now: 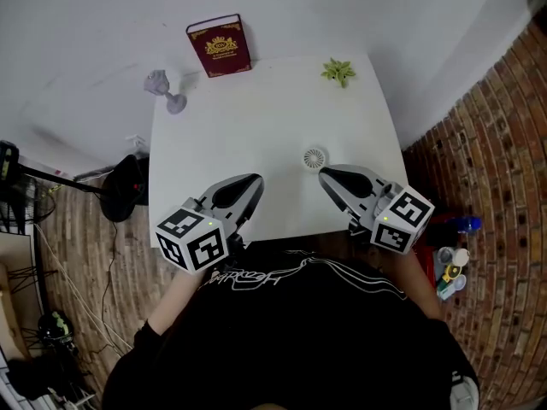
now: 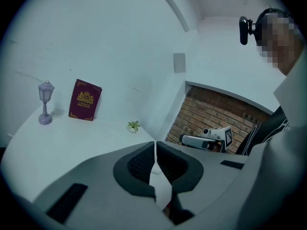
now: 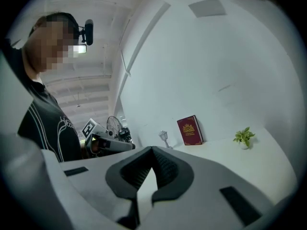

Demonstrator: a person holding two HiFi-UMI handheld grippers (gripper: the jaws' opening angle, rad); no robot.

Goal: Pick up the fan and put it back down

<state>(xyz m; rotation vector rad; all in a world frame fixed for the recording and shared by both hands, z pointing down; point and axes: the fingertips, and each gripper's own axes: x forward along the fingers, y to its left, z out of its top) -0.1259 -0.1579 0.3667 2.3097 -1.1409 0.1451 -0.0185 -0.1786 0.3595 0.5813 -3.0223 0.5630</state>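
Observation:
A small round white fan (image 1: 314, 158) lies flat on the white table (image 1: 256, 118), towards its near edge. My right gripper (image 1: 324, 173) is shut with nothing between its jaws, and its tip is just near and right of the fan. In the right gripper view the jaws (image 3: 152, 149) meet over the tabletop. My left gripper (image 1: 255, 180) hovers over the table's near edge, left of the fan, also shut and empty. The left gripper view shows its jaws (image 2: 155, 144) touching at the tips. The fan is hidden in both gripper views.
A dark red book (image 1: 220, 45) leans on the wall at the back. A lilac lamp figure (image 1: 162, 88) stands back left and a small green plant (image 1: 338, 71) back right. A brick wall (image 1: 487, 143) runs at the right. A black floor fan (image 3: 114, 124) stands left of the table.

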